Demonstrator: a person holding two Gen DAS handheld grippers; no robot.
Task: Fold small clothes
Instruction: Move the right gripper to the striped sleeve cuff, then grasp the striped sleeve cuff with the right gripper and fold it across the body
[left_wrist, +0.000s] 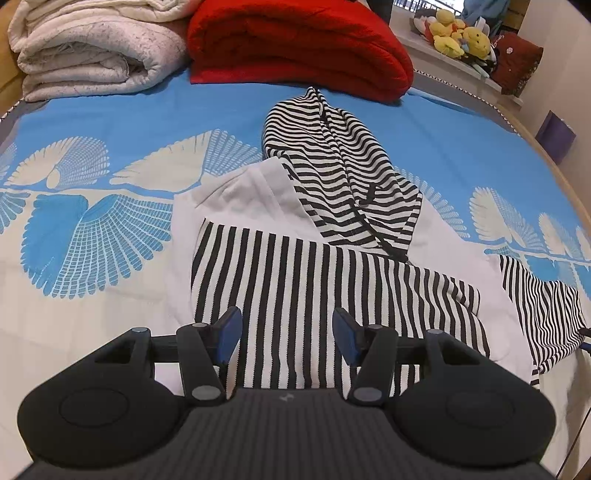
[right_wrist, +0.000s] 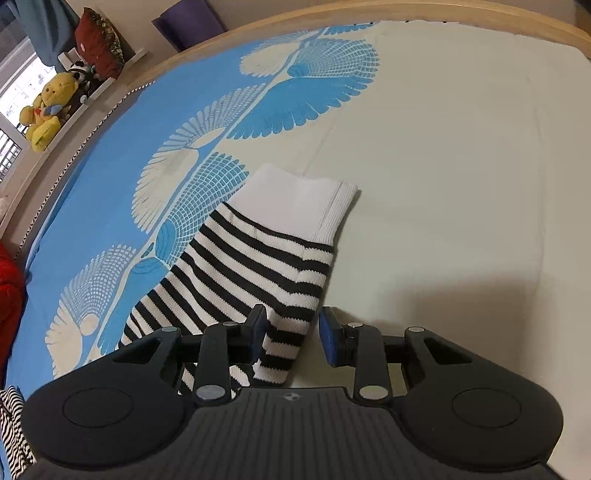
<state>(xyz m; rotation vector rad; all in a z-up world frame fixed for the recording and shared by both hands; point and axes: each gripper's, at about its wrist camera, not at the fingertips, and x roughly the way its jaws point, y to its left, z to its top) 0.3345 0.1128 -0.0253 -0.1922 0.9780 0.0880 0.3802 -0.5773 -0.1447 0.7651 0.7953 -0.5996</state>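
Note:
A black-and-white striped hoodie lies flat on the blue and cream bedsheet, its hood pointing toward the far side. My left gripper hangs open just over the striped body near its lower hem, with the fabric lying beneath its blue pads. In the right wrist view, one striped sleeve with a white cuff stretches away from me. My right gripper straddles that sleeve. The left pad touches the sleeve's side, and the right pad stands off it with a gap, so the gripper is open.
A folded red blanket and a folded white quilt sit at the far side of the bed. Yellow plush toys rest on a ledge beyond. The wooden bed edge curves past the sleeve's far end.

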